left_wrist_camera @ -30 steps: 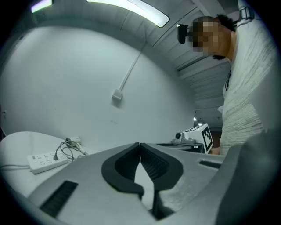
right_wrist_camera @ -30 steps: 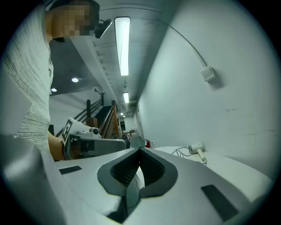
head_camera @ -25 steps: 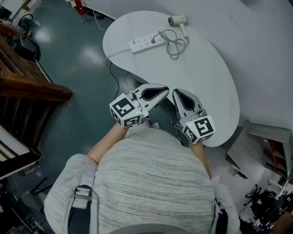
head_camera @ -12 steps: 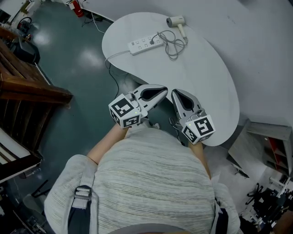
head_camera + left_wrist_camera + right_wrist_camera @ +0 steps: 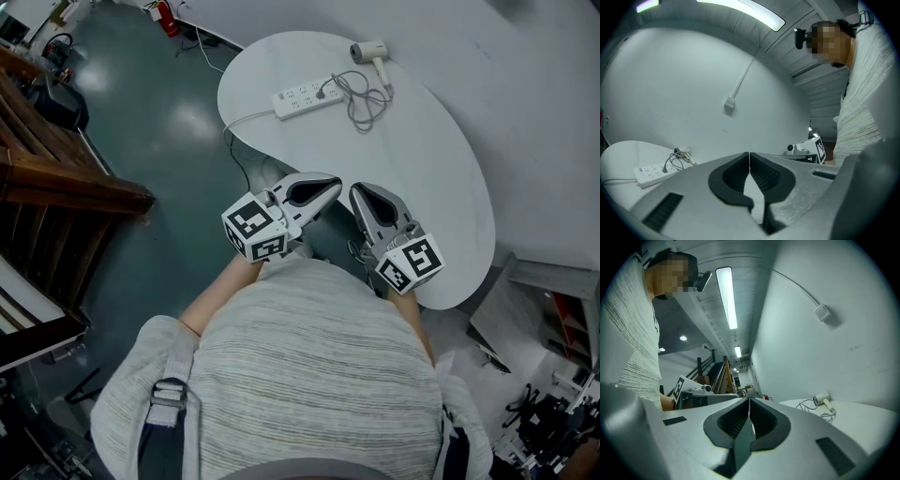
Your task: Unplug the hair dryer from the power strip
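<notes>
My left gripper (image 5: 333, 183) and right gripper (image 5: 359, 192) are both closed on nothing, at the white table's (image 5: 422, 187) near edge. The hair dryer (image 5: 368, 52) lies at the far end (by the wall). Its cord (image 5: 361, 98) is coiled beside the power strip (image 5: 305, 97).

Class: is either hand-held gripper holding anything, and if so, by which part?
Nothing is held. The left hand-held gripper and right hand-held gripper are both shut and empty; the hair dryer lies apart on the table.
</notes>
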`<action>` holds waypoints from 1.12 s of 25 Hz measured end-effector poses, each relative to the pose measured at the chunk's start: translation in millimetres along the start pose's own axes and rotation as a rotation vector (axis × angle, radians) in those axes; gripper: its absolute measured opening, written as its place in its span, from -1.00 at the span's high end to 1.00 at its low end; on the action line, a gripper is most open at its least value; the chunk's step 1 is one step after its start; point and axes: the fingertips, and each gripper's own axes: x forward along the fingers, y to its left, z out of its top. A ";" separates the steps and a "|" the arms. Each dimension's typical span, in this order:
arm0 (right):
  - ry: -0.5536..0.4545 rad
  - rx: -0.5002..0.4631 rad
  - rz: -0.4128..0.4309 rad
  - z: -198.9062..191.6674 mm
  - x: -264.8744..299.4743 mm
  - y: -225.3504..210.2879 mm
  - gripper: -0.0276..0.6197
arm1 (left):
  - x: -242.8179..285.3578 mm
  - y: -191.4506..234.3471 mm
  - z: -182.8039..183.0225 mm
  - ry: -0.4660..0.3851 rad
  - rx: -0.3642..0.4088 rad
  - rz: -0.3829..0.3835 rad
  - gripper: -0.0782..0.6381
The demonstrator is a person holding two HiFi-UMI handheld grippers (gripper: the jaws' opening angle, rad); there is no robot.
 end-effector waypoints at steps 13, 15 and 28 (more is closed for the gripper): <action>0.024 0.022 -0.077 3.7 116.7 -63.8 0.83 | 19.1 138.0 29.8 0.059 -0.006 -0.120 0.76; 0.042 0.025 -0.091 2.1 140.6 -75.3 0.83 | 20.0 163.2 34.9 0.076 -0.005 -0.149 0.76; 0.080 0.051 -0.217 0.0 238.0 -116.5 0.83 | 23.3 271.8 45.0 0.163 0.003 -0.238 0.76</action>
